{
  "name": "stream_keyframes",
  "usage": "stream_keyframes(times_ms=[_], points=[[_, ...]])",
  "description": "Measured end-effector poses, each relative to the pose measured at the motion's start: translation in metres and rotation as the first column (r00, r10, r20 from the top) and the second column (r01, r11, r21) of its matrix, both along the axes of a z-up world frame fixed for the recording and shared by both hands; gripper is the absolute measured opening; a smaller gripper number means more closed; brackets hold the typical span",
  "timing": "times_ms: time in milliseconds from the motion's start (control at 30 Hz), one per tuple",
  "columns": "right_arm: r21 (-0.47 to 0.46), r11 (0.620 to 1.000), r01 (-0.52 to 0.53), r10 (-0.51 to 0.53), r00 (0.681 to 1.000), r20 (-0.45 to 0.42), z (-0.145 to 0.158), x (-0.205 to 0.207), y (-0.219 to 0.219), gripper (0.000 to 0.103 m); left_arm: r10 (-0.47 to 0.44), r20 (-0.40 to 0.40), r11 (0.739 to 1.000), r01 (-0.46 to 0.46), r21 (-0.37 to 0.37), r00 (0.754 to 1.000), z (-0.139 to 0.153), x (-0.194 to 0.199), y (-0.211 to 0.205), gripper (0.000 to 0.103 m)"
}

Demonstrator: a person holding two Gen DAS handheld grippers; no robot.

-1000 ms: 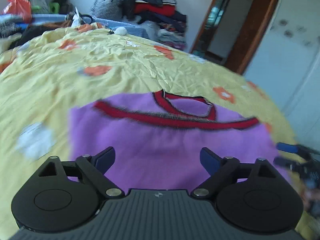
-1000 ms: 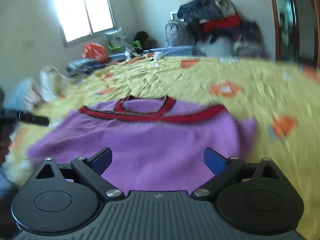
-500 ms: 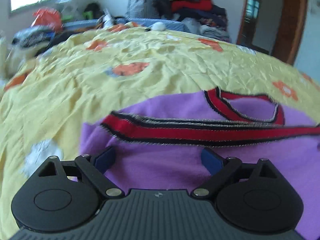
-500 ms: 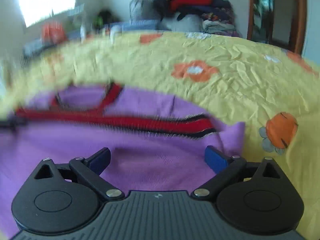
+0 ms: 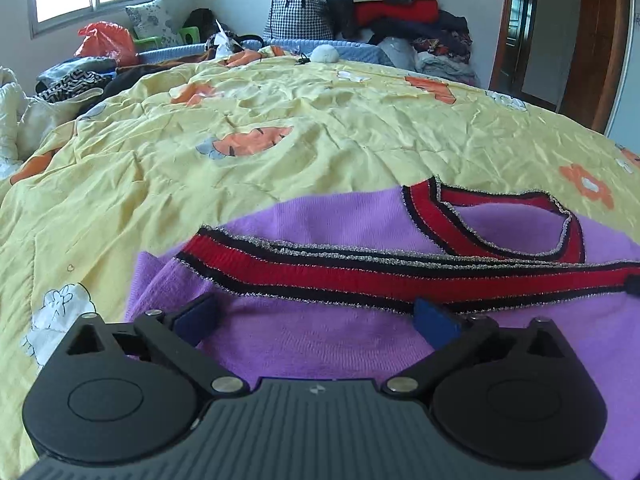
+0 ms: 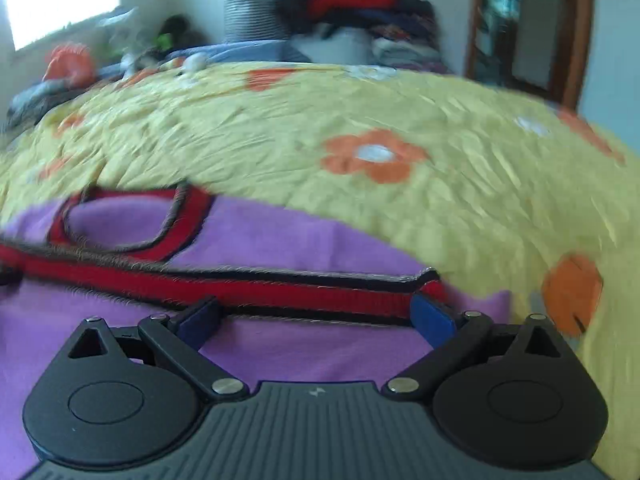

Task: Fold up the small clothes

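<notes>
A small purple knitted sweater (image 5: 328, 336) with a red and black striped hem band (image 5: 360, 276) and a red collar (image 5: 500, 216) lies folded on the yellow flowered bedspread (image 5: 280, 120). My left gripper (image 5: 316, 316) is open, low over the sweater's left end, fingers just short of the band. My right gripper (image 6: 316, 316) is open over the sweater (image 6: 300, 344) at its right end, fingers at the band (image 6: 280, 288). The right wrist view is motion-blurred.
A pile of clothes and a checked bag (image 5: 360, 0) stand beyond the bed. An orange bag (image 5: 106, 40) and cushions sit at the back left under the window. A wooden door frame (image 5: 596, 40) is at the right.
Both grippers have moved forward and lower toward the striped band, the left toward the sweater's left end, the right toward its right end. Both stayed open.
</notes>
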State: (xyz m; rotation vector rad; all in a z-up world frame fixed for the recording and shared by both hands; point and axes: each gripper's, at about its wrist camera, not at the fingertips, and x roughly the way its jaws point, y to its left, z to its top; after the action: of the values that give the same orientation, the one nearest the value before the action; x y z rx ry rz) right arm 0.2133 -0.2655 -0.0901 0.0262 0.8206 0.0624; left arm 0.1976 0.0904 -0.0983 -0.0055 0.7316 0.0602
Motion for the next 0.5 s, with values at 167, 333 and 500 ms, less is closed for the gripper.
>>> stream_keyframes(times_ms=[167, 333, 500], points=[[-0.033, 0.999, -0.020, 0.021, 0.999, 0.049, 0.019, -0.020, 0.024, 0.102, -0.002, 0.002, 1.000, 0.002, -0.004, 1.000, 0.000, 0.001, 0.002, 0.103], [-0.056, 0.990, -0.132, 0.132, 0.991, -0.003, 0.001, -0.026, 0.057, 0.103, -0.002, 0.002, 1.000, 0.002, -0.006, 1.000, 0.000, 0.001, 0.002, 0.103], [-0.061, 0.998, -0.034, 0.034, 0.999, 0.000, -0.001, -0.013, 0.017, 0.103, -0.003, 0.003, 1.000, 0.003, -0.010, 1.000, 0.000, 0.002, 0.001, 0.103]])
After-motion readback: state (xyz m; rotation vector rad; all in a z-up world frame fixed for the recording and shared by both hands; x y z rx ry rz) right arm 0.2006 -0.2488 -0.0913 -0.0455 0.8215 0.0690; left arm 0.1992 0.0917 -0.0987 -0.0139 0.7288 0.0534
